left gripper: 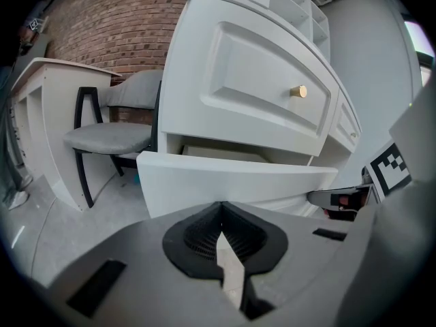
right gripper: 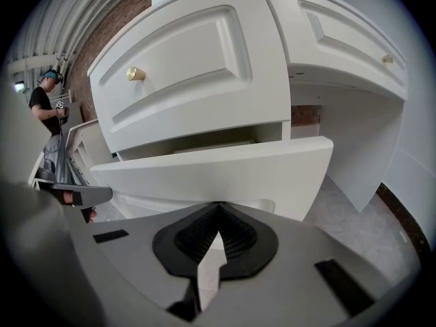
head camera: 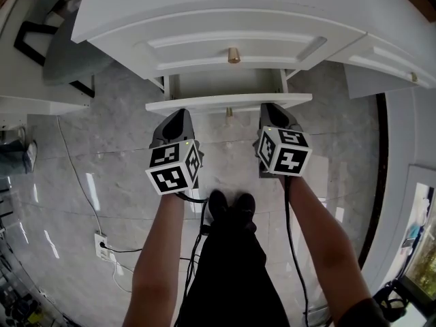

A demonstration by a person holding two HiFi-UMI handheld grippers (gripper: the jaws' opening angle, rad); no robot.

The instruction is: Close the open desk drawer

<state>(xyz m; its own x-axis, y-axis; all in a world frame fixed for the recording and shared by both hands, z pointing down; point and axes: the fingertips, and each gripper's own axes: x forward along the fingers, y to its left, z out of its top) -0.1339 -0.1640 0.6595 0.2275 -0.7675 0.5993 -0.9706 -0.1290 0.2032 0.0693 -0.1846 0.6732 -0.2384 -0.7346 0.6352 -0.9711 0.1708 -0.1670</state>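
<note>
The white desk (head camera: 225, 5) has its lower drawer (head camera: 228, 103) pulled out, below a shut upper drawer with a brass knob (head camera: 234, 55). My left gripper (head camera: 178, 116) is shut, with its tips right at the left part of the open drawer's front (left gripper: 238, 182). On the right part of that front (right gripper: 218, 172), my right gripper (head camera: 272, 109) is likewise shut. Both hold nothing. Whether the tips touch the panel I cannot tell. A small knob (head camera: 229, 112) shows under the drawer's front between the grippers.
A grey chair (head camera: 68, 53) stands left of the desk, beside another white counter (left gripper: 48, 114). A power strip (head camera: 103, 246) and cables lie on the marble floor. My shoes (head camera: 231, 206) are below the grippers. A person (right gripper: 48, 107) stands far off.
</note>
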